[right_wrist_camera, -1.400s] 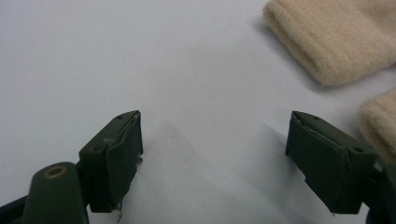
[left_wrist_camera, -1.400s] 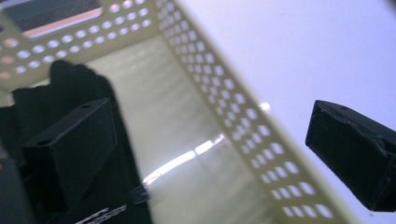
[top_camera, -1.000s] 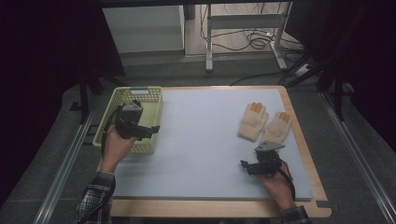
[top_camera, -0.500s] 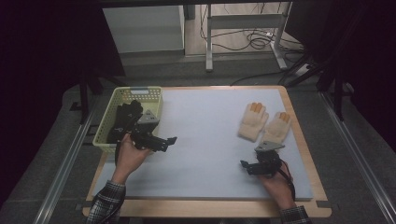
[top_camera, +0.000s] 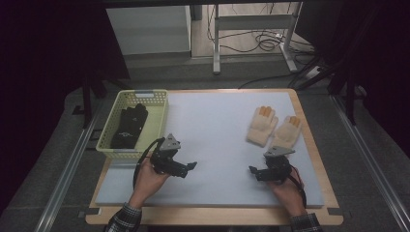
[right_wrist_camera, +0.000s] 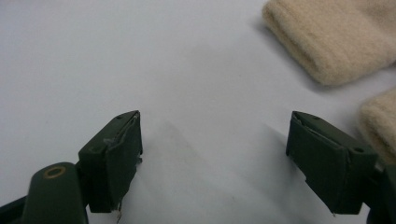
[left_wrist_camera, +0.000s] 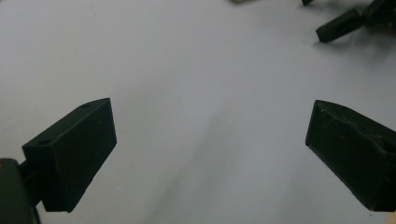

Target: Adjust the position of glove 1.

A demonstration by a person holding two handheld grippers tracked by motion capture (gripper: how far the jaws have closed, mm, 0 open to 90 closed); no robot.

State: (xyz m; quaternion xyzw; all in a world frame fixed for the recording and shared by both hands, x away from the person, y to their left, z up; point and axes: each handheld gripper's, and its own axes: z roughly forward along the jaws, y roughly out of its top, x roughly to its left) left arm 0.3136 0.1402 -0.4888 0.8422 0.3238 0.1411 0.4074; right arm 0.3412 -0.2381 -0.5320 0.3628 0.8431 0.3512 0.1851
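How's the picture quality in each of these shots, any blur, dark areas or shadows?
High view: the pale table mat is evenly lit, the room around it falls to near black, and the black gloves in the yellow basket lose detail. Left gripper view: the jaws are soft-edged and throw faint shadows on the mat. Right gripper view: the cream gloves look slightly fuzzy, with a soft shadow at their edge.
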